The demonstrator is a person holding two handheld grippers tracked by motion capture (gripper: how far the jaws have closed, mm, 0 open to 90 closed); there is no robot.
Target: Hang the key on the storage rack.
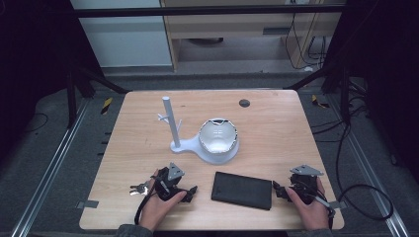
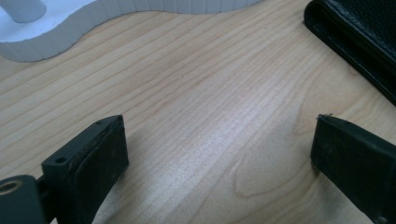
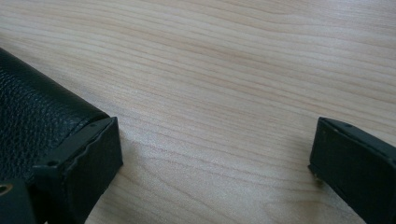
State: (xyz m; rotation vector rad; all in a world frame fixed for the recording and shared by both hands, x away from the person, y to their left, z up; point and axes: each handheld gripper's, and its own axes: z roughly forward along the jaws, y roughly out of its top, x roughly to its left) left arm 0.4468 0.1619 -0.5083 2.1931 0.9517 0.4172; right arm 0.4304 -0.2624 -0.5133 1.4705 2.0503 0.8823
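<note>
A black leather wallet [image 1: 242,190] lies flat near the table's front edge, between my two grippers. My left gripper [image 1: 190,190] rests on the wood just left of it, jaws wide apart with bare table between them [image 2: 219,154]; the wallet's edge [image 2: 359,42] shows at the upper right of the left gripper view. My right gripper [image 1: 277,190] sits just right of the wallet, also open [image 3: 215,158], its left jaw right beside the wallet's end [image 3: 32,121]. A bunch of keys [image 1: 139,187] lies behind my left hand.
A white stand [image 1: 174,129] with an upright post and small pegs rises mid-table; its base carries a white bowl-shaped dish [image 1: 218,137]. The base's edge [image 2: 51,32] shows at the top left of the left gripper view. A dark round hole [image 1: 244,103] marks the far side.
</note>
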